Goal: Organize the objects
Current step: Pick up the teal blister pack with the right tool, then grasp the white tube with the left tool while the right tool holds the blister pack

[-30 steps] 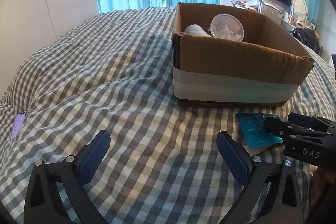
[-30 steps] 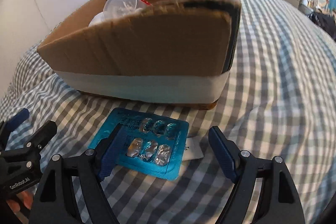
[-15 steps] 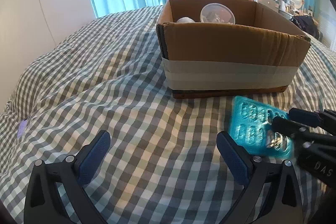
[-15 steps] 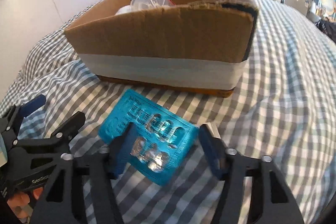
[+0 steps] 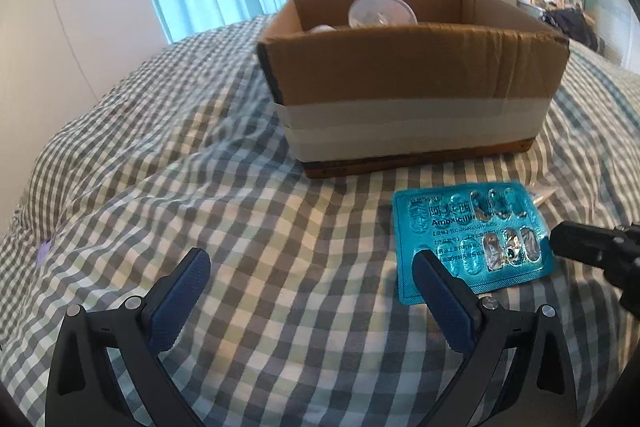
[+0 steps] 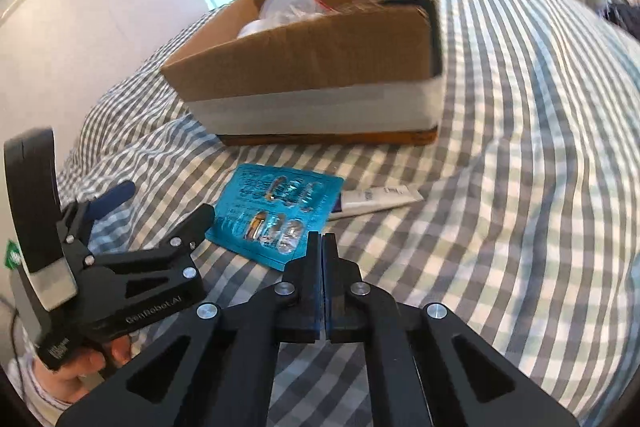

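**Desk:** What is the right gripper [image 6: 323,239] doing?

**Photographer:** Its jaws have just been closing and the pads are now pressing together on the near corner of the blue blister pack [image 6: 280,211]. From the left wrist camera, the dark tip of the same gripper [image 5: 560,241] is meeting the pack's right edge.

**Desk:** And the left gripper [image 5: 310,263]?

**Photographer:** It is standing wide open with nothing between its blue pads, hanging over the checked bedcover [image 5: 200,167]. Its right finger is overlapping the pack's near left corner in that view; I cannot tell whether they are touching. In the right wrist view a hand [image 6: 80,367] is gripping its handle at the lower left, and the gripper [image 6: 164,201] is pointing towards the pack.

**Desk:** Where is the pack lying?

**Photographer:** It is sitting on the bedcover just in front of the cardboard box [image 5: 400,75], apart from it. A white tube [image 6: 376,199] is lying beside it, one end tucked under the pack's far right edge.

**Desk:** Anything in the box?

**Photographer:** A clear round tub [image 5: 382,11] is showing above the rim, with something white beside it. A pale band of tape is running round the box's lower half.
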The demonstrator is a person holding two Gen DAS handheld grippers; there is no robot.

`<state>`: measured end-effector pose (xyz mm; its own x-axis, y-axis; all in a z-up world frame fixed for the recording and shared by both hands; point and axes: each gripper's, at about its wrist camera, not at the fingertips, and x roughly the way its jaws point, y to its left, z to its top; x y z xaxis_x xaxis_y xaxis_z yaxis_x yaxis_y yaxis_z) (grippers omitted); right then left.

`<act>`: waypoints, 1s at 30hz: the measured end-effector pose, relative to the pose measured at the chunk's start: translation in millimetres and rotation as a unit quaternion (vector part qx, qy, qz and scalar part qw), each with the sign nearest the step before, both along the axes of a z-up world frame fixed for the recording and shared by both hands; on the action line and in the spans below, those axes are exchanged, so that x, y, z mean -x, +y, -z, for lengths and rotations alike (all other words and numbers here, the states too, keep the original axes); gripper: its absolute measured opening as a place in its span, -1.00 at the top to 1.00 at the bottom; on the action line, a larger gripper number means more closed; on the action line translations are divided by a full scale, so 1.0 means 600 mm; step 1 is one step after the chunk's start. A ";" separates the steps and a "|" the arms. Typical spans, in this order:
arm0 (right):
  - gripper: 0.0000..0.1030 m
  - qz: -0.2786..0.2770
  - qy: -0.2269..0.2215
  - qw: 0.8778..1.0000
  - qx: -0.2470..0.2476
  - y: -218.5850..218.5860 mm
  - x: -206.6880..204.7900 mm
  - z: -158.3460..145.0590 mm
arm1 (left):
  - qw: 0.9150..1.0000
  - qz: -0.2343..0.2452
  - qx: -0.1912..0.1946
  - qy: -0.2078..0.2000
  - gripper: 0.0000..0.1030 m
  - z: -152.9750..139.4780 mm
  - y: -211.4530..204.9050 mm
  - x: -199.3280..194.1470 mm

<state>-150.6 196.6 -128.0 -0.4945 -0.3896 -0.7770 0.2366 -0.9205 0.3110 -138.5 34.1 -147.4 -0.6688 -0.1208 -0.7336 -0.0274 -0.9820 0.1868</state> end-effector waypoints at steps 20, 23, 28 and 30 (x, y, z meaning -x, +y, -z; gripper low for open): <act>0.78 -0.017 0.023 0.999 0.044 -0.023 0.002 -0.028 | 0.998 -0.015 -0.056 -0.007 -1.00 -0.003 -0.030 0.002; 0.88 -0.004 0.061 0.997 0.041 0.012 -0.015 -0.083 | 0.998 -0.008 -0.062 0.003 -1.00 -0.019 -0.021 -0.005; 0.89 0.040 0.114 0.991 -0.050 0.078 -0.039 -0.156 | 0.996 0.016 -0.083 0.007 -1.00 -0.031 0.025 -0.004; 0.89 0.049 0.120 0.988 -0.079 0.092 -0.044 -0.165 | 0.996 0.031 -0.086 0.007 -1.00 -0.032 0.051 -0.001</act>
